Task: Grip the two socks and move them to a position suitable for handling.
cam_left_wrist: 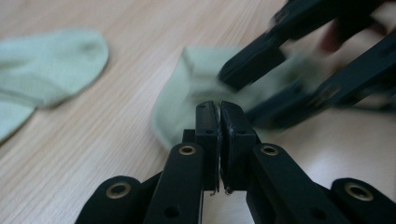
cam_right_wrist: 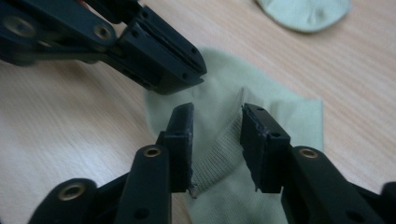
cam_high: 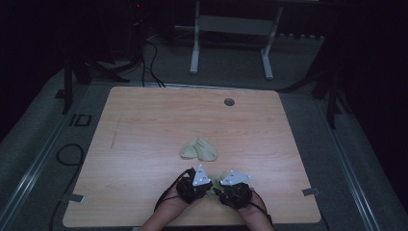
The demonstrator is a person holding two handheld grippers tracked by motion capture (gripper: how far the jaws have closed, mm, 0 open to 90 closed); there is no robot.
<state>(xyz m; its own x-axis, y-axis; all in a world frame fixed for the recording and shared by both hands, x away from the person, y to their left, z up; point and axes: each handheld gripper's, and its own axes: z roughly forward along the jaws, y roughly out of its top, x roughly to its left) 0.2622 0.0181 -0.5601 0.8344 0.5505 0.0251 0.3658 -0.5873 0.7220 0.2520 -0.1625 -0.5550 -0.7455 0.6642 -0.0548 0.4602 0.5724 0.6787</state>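
pale green knit sock [cam_right_wrist: 243, 140] flat on wood table [cam_high: 144, 120], cuff between half-open right gripper [cam_right_wrist: 217, 140] jaws, unclamped; left gripper [cam_left_wrist: 219, 135] closed empty, just beside.

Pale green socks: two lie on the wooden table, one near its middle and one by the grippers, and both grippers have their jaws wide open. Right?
Not quite. The left gripper has its jaws shut, as the left gripper view shows; the right gripper is part open around the near pale green sock. The other sock lies mid wooden table.

dim overhead view, perhaps underexposed, blurred close-ups
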